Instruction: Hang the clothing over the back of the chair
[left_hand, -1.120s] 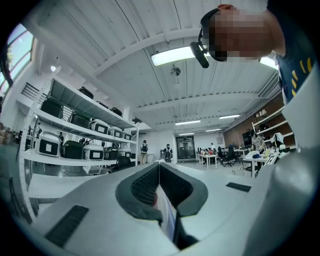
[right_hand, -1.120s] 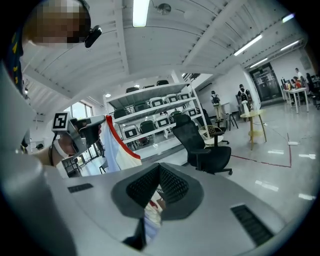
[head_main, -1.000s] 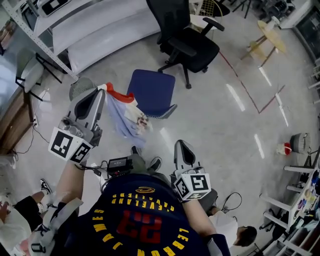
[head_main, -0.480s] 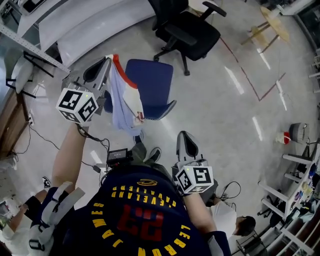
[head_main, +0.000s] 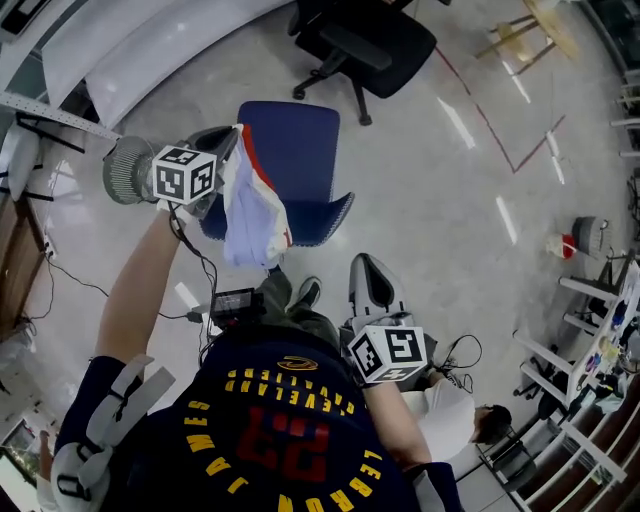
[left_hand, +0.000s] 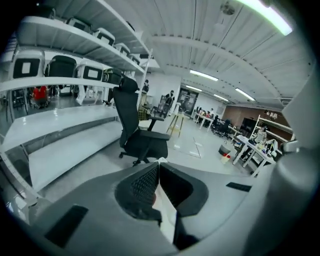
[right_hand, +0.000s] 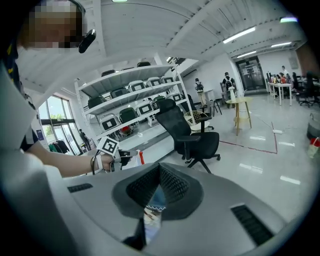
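The clothing (head_main: 250, 205), pale with a red trim, hangs from my left gripper (head_main: 232, 140). That gripper is shut on it, and white fabric (left_hand: 166, 212) shows between its jaws (left_hand: 159, 164). The garment dangles over the left near corner of the blue chair (head_main: 295, 150). My right gripper (head_main: 363, 266) is lower, near my body and right of the chair, apart from the cloth. Its jaws (right_hand: 159, 167) meet with nothing clearly held. The right gripper view shows the left gripper (right_hand: 124, 158) with the red-edged cloth (right_hand: 140, 157).
A black office chair (head_main: 372, 42) stands beyond the blue one. White shelving (head_main: 150, 50) runs along the upper left, with a round grey fan (head_main: 124, 170) below it. A black device with cables (head_main: 235, 300) lies on the floor by my feet. A person (head_main: 470, 425) sits at lower right.
My left gripper has carried the garment forward and down, from my left side to the blue chair's left edge. The right gripper has shifted only a little.
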